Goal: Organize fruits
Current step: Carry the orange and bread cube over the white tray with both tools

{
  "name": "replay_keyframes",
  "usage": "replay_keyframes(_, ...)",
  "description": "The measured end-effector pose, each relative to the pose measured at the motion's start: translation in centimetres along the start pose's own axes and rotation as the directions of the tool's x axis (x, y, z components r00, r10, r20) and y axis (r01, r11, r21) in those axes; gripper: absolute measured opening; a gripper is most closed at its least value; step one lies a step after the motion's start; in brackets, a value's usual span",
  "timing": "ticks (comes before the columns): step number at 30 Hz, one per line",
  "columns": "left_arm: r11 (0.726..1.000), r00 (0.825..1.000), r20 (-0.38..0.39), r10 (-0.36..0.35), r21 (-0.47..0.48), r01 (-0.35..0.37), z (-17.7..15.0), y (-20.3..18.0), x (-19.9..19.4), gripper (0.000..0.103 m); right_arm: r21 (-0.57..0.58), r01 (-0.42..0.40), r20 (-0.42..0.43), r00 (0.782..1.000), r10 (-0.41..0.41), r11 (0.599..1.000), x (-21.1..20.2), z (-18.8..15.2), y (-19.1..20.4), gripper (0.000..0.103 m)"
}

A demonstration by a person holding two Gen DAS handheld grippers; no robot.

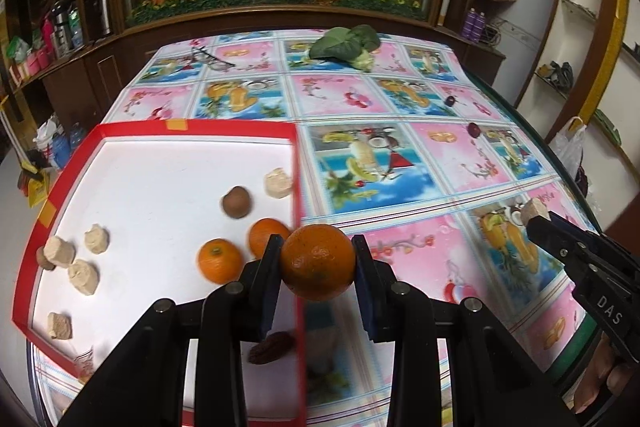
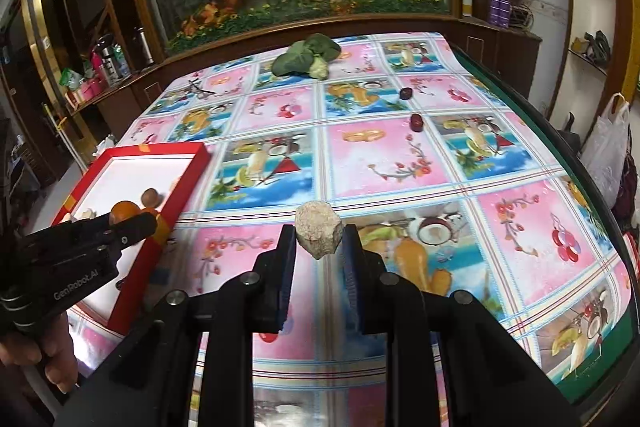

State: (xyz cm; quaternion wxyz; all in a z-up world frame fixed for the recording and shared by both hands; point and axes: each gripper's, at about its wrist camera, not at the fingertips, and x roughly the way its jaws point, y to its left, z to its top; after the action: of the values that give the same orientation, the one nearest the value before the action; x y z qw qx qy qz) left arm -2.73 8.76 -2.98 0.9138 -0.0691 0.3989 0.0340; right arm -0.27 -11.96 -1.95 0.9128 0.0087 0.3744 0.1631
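Red-rimmed tray (image 1: pixel 36 239) at table's left: beige chunks, a brown round fruit (image 1: pixel 237 202) and two oranges (image 1: pixel 220 261) lie on its white floor. Left gripper (image 1: pixel 316 259) angled downward over the tray's right rim, jaws clamped on an orange (image 1: pixel 318 262) held clear of the surface. In the right wrist view, bare fingers (image 2: pixel 56 351) wrap its handle at lower left. Right gripper (image 2: pixel 319 237) tilted down above the patterned tablecloth (image 2: pixel 384 155), right of the tray, jaws narrow, pinching a beige chunk (image 2: pixel 319 229). Two dark red fruits (image 2: pixel 416 122) lie farther back; leafy vegetable (image 2: pixel 308 57) near the far edge.
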Motion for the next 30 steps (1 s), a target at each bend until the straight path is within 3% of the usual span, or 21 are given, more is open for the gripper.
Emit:
replay_keyframes(22,0.989,0.997,-0.011,0.070,-0.130,-0.071,-1.0,6.3,-0.9,0.033,-0.055,-0.085,-0.012,0.996,0.085,0.995,0.9,-0.4,3.3,0.025)
replay_keyframes(30,0.990,0.998,-0.006,0.062,-0.126,-0.062,-1.2,6.4,-1.0,0.033,-0.055,-0.095,-0.010,0.996,0.094,0.994,0.9,-0.4,3.6,0.025)
